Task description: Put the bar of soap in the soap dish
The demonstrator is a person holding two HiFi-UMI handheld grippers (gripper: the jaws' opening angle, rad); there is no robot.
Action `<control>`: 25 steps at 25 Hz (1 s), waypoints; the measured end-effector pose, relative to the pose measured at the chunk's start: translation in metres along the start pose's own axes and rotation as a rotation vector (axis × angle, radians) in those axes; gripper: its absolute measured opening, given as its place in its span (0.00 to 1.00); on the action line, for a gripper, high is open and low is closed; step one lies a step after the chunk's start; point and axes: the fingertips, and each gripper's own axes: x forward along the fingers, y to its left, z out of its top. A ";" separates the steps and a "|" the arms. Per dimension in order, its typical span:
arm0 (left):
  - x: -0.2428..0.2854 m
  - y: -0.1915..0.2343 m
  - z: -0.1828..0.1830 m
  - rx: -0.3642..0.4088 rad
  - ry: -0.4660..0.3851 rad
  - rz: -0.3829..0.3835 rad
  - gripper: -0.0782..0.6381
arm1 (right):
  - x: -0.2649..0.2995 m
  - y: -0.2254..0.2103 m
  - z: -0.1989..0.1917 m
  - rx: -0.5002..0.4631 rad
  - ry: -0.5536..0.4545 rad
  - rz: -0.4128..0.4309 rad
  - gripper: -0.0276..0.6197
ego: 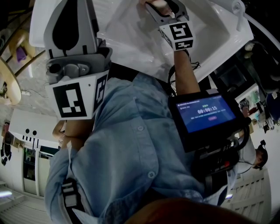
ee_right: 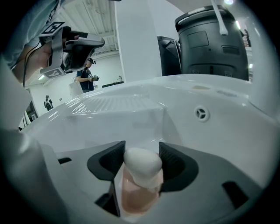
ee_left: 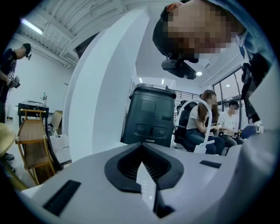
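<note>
In the right gripper view, my right gripper [ee_right: 141, 158] is shut on the bar of soap [ee_right: 142, 170], a pale pink bar with a white rounded end that stands between the dark pads [ee_right: 175, 164]. It hangs over the white sink basin [ee_right: 210, 135]. The head view shows this gripper [ego: 164, 9] at the top centre, above the sink [ego: 218, 30]. My left gripper [ego: 72, 17] is raised at the upper left of the head view, away from the sink. Its jaws [ee_left: 142, 165] are shut with nothing in them. I cannot make out a soap dish.
A ribbed ledge [ee_right: 116, 103] lies at the basin's far left and a round overflow hole [ee_right: 201, 113] in its wall. A black bin [ee_left: 151, 116] stands behind the sink. People sit beyond it [ee_left: 201, 124]. A screen device [ego: 205, 113] hangs on the person's chest.
</note>
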 end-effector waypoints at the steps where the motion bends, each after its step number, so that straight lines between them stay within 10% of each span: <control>1: 0.000 0.000 0.000 0.000 -0.001 0.001 0.12 | 0.001 -0.001 0.001 0.000 -0.001 0.001 0.41; 25: -0.010 0.004 0.003 0.004 0.000 0.035 0.12 | 0.015 0.003 0.013 -0.008 -0.020 0.063 0.42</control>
